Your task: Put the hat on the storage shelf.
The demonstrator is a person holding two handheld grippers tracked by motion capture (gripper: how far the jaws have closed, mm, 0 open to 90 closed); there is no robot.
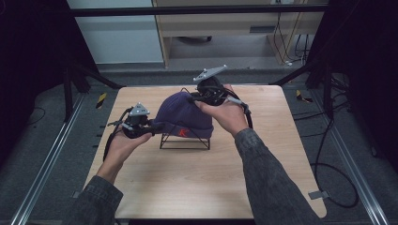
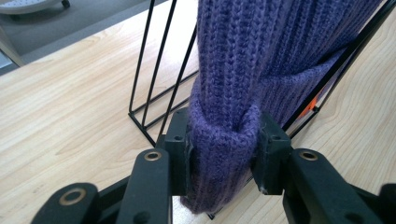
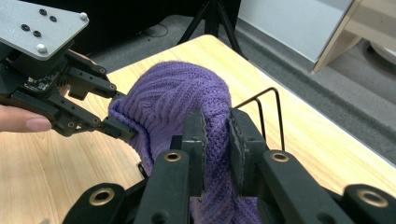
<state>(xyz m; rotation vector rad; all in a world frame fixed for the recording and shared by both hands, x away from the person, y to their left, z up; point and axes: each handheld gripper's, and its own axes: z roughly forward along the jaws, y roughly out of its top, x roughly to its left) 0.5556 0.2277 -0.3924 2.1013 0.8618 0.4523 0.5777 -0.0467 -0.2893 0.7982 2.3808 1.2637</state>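
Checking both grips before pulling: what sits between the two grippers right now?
The purple hat, draped over the black wire stand, spans from left gripper to right gripper; the high view shows it.

table (image 1: 187, 183) near edge: bare, open | centre: wire rack (image 1: 184, 140) under purple beanie (image 1: 180, 115) blocks

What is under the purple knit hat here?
A black wire rack on the wooden table shows under the purple knit hat, its base exposed. The rack's upper part is covered. The left tool and right tool each pinch the knit.
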